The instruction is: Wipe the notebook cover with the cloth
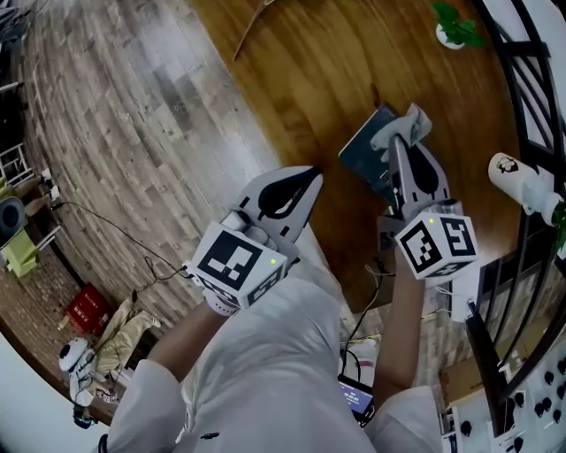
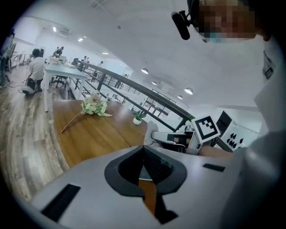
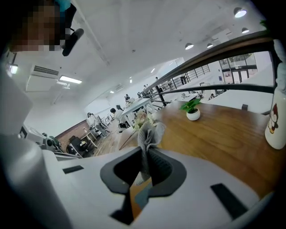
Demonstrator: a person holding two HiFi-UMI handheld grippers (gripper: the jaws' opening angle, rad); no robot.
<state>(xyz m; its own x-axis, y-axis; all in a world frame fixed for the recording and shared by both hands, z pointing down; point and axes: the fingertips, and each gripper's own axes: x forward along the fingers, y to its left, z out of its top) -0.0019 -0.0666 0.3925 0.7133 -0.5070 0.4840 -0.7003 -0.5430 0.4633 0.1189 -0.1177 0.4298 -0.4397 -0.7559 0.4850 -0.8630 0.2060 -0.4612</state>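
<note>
A dark blue notebook lies on the wooden table, partly under my right gripper. The right gripper is shut on a grey cloth, which bunches up above the jaws over the notebook's far corner. In the right gripper view the cloth stands pinched between the pads, and a sliver of the blue notebook shows below. My left gripper hovers shut and empty near the table's edge, left of the notebook. From the left gripper view I see the right gripper with the cloth.
A small potted plant stands at the far side of the table, with a dried flower sprig to its left. At the right, by the black railing, stands a white bottle. The wood floor lies left of the table.
</note>
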